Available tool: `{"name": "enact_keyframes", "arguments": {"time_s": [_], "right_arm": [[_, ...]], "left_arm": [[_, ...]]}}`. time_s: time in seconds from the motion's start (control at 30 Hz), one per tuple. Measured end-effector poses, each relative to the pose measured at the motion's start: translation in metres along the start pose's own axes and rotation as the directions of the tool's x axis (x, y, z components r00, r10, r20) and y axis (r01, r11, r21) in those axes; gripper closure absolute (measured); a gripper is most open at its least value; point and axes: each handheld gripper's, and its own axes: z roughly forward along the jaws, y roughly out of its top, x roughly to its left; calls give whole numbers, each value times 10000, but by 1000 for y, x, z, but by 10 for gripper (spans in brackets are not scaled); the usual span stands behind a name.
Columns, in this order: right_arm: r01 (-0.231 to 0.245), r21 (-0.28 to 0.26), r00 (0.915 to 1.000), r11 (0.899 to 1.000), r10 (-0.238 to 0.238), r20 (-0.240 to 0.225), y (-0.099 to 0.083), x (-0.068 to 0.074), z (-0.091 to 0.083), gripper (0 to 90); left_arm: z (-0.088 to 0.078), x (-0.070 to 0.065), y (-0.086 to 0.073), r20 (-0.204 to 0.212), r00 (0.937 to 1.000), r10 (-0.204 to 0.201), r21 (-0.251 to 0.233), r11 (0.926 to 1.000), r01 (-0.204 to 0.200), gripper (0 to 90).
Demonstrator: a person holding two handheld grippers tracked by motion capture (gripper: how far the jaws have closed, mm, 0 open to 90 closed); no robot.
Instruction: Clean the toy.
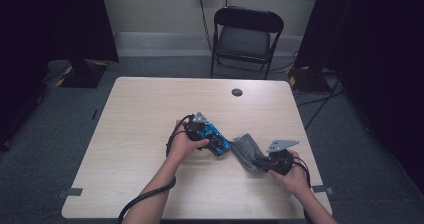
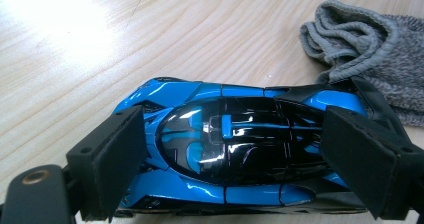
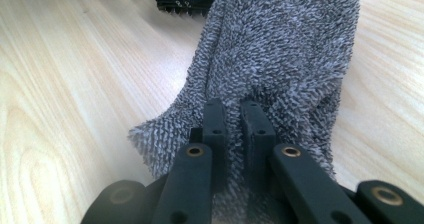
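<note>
Right tool (image 3: 234,119) is pinched tight on the grey cloth (image 3: 280,49); beyond it, the left tool (image 2: 230,159) clamps the blue toy car (image 2: 235,144) on the tabletop (image 1: 150,109). Looks like wiping is in hand, probably; next, draw the cloth across the car's body.

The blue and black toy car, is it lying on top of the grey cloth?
No, the blue and black toy car rests on the wooden table, beside the grey cloth.

My tabletop (image 1: 150,114) is pale wood with a round dark grommet (image 1: 237,92) near its far edge. A blue car (image 1: 218,138) and grey cloth (image 1: 246,150) lie touching, toward the near right corner.
</note>
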Motion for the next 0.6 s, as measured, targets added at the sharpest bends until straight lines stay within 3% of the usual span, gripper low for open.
{"name": "enact_keyframes", "arguments": {"time_s": [0.33,0.6], "right_arm": [[-210,-15,9998,9998,210,-5,-9,1,-15,831],[-471,-401,9988,9981,475,89,-6,0,-28,833]], "left_arm": [[0,0,0,1,10000,22,11,10000,-22,115],[0,0,0,-8,10000,19,14,10000,-19,116]]}}
